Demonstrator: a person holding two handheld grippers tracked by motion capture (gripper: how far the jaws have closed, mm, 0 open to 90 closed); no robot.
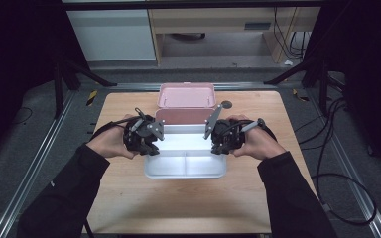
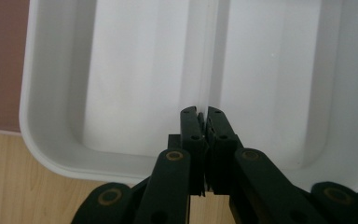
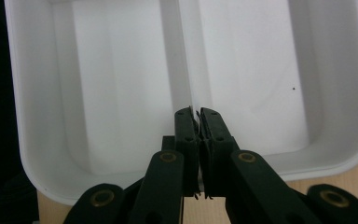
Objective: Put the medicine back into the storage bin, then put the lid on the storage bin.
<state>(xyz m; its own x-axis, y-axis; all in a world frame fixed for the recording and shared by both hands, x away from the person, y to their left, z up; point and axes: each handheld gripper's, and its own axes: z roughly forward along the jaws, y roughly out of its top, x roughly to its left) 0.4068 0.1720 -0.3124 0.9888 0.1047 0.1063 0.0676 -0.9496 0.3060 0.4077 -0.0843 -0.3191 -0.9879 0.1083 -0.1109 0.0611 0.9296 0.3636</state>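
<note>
The white tray [image 1: 185, 166] lay near the middle of the desk [image 1: 129, 198], long axis left to right, its divider running across between the two hands. The pink box [image 1: 186, 101] stood just beyond it. The left gripper [image 1: 148, 144] hung over the tray's left end and the right gripper [image 1: 219, 143] over its right, equally near. Both pairs of jaws were pressed together, holding nothing.

Closed tool [image 2: 204, 122] over white tray [image 2: 51, 154]
</note>
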